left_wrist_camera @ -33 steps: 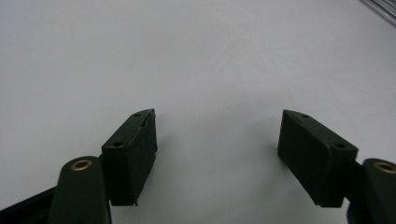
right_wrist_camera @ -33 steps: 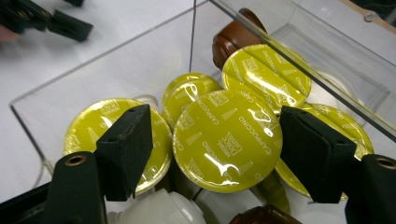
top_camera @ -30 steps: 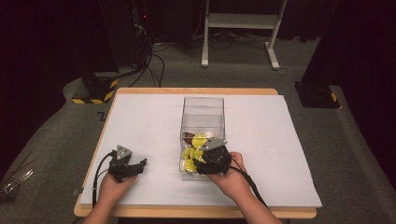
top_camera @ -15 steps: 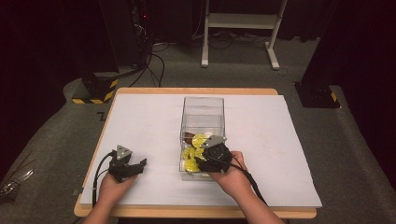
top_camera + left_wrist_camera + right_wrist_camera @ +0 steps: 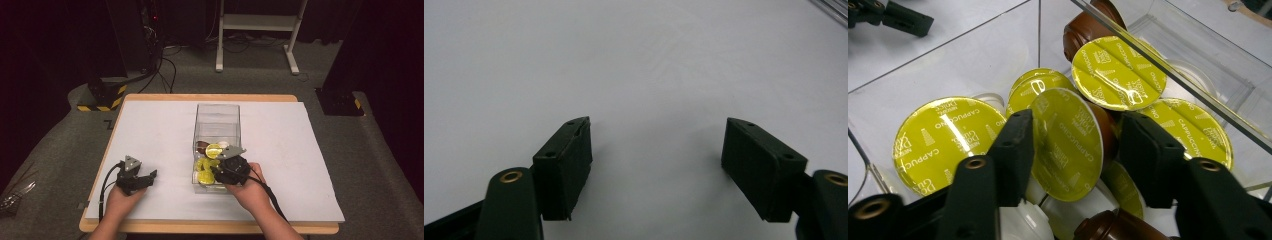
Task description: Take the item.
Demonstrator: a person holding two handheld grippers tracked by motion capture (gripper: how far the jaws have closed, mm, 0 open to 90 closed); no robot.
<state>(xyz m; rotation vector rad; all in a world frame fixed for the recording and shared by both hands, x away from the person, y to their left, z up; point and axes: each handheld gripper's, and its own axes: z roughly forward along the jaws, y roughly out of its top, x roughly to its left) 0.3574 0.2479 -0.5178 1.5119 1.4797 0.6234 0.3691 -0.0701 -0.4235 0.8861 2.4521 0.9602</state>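
Right gripper [image 5: 1073, 150] jaws have just been closing around a yellow-lidded coffee pod [image 5: 1068, 142] in the clear box [image 5: 217, 112] near the desk's front edge; seat both pads squarely before lifting. Left gripper [image 5: 656, 150] sits apart, empty.

The clear box [image 5: 217, 120] walls in the crowded capsules [image 5: 948, 137] near the tabletop's [image 5: 150, 130] front edge; its far end and both tabletop sides lie free.

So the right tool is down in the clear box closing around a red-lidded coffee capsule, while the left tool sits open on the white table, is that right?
Not quite: the lid is yellow-green, not red. The right gripper view shows the right tool in the clear box, its jaws just closing around a yellow-lidded capsule that sits between them. The rest holds: the left tool is open over the white table.
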